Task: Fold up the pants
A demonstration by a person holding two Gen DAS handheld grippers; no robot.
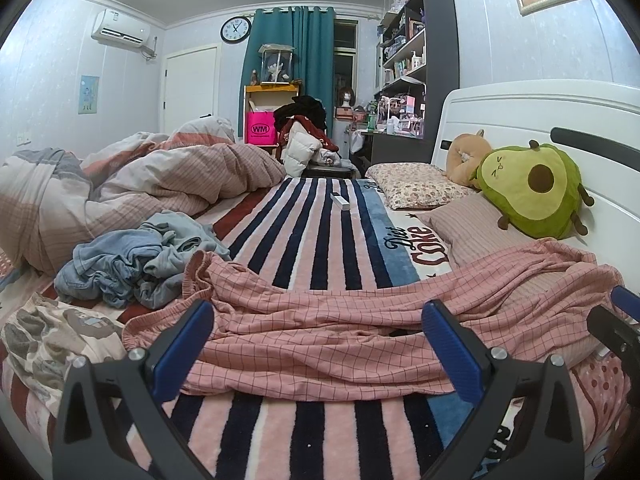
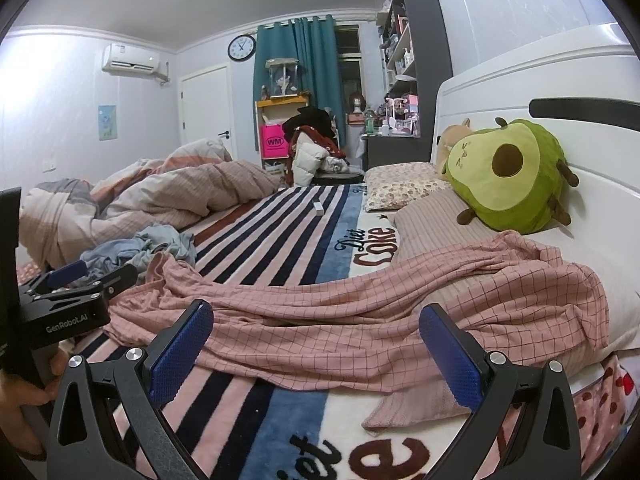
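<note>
Pink checked pants [image 1: 340,320] lie rumpled across the striped blanket [image 1: 304,220], waistband at the left, legs running right over a pillow. In the right wrist view the same pants [image 2: 360,312] spread from left to the pillow. My left gripper [image 1: 320,340] is open just in front of the pants, its blue pads either side of the cloth's near edge, nothing held. My right gripper [image 2: 316,344] is also open, low over the pants' near edge. The left gripper [image 2: 80,276] appears at the left of the right wrist view, held by a hand [image 2: 24,392].
A crumpled blue garment [image 1: 140,264] lies left of the waistband, a bunched duvet [image 1: 140,184] behind it. An avocado plush [image 1: 532,188] and pillows [image 1: 412,184] sit against the white headboard [image 1: 540,112] at right. A small white box [image 1: 340,201] rests on the blanket.
</note>
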